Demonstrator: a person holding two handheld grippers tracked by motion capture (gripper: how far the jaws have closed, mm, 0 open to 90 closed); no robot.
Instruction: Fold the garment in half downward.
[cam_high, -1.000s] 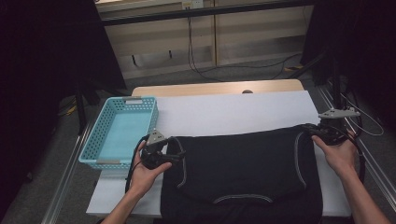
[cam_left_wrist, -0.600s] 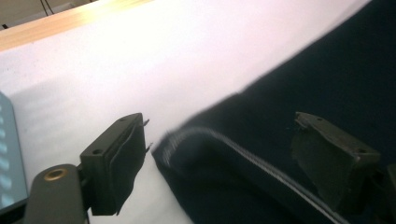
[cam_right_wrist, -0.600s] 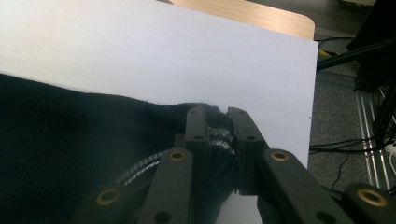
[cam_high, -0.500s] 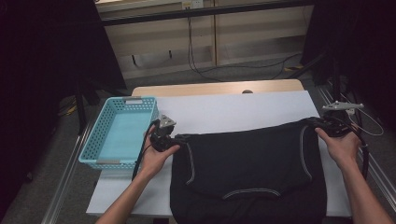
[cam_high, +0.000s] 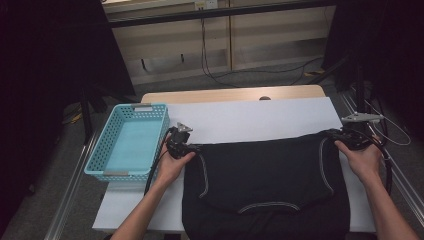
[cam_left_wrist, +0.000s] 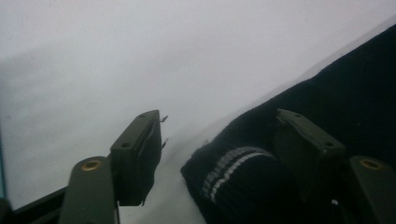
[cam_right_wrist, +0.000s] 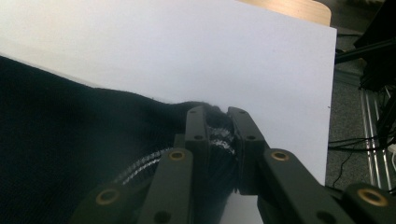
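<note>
A black garment (cam_high: 260, 172) with thin striped trim lies spread flat on the white table (cam_high: 250, 117). My left gripper (cam_high: 187, 146) is at its far left corner. In the left gripper view this gripper (cam_left_wrist: 219, 149) stands open, and the trimmed corner of the garment (cam_left_wrist: 233, 175) lies loose between the jaws, against the right one. My right gripper (cam_high: 337, 135) is at the far right corner. In the right gripper view it (cam_right_wrist: 219, 133) is shut on a bunched fold of the garment (cam_right_wrist: 70, 140).
A light blue plastic basket (cam_high: 150, 107) stands at the table's left edge, close beside my left gripper. Bare white tabletop stretches beyond the garment to a wooden back edge (cam_high: 235, 94). Metal rails (cam_high: 400, 175) run along the right side, and cables lie on the floor behind.
Both grippers have drawn the garment's top edge farther up the table and spread it flatter. The left gripper has shifted right, away from the basket.
</note>
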